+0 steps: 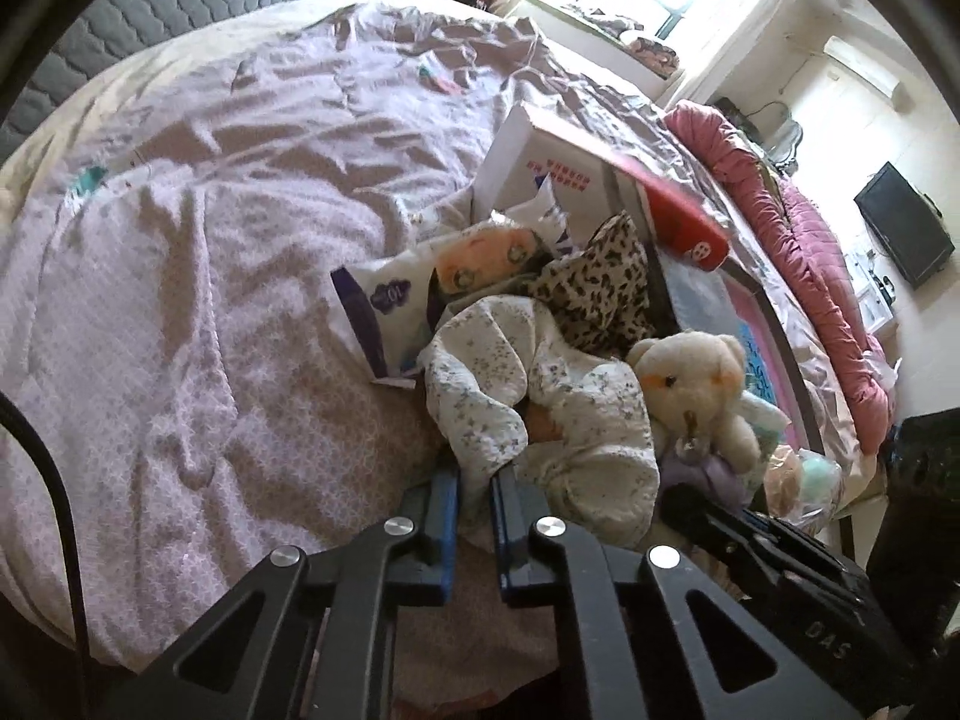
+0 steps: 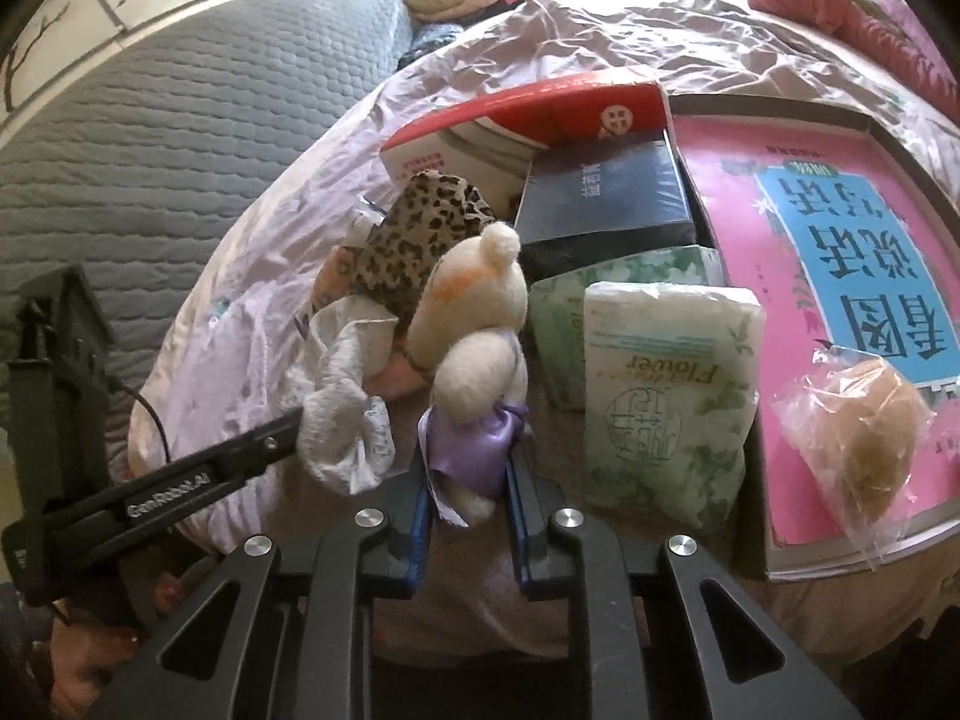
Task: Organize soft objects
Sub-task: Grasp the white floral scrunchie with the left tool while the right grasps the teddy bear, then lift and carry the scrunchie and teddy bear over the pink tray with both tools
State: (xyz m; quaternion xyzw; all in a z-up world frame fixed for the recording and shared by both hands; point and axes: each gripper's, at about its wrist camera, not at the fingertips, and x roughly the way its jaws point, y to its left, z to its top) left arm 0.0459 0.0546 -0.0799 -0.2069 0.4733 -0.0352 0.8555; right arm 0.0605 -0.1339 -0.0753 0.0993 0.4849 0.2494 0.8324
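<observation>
A pile of soft things lies on the bed. My left gripper [image 1: 474, 483] is shut on a white floral cloth [image 1: 540, 396]; it also shows in the right wrist view [image 2: 345, 426], pinched at the left gripper's [image 2: 288, 429] tips. My right gripper [image 2: 468, 474] is shut on a cream teddy bear [image 2: 474, 324] in a lilac dress, holding its lower body. The bear [image 1: 696, 384] faces the left wrist camera, with the right gripper [image 1: 690, 501] below it. A leopard-print cloth [image 1: 606, 282] [image 2: 414, 234] lies behind them.
A purple-and-white pad pack [image 1: 384, 306] and an orange doll face [image 1: 486, 258] lie left of the pile. Red-and-white box [image 2: 540, 114], dark box [image 2: 606, 198], green tissue packs [image 2: 666, 390], pink book [image 2: 840, 276] and bagged bun [image 2: 870, 432] sit to the right. A grey headboard [image 2: 180, 138] stands behind.
</observation>
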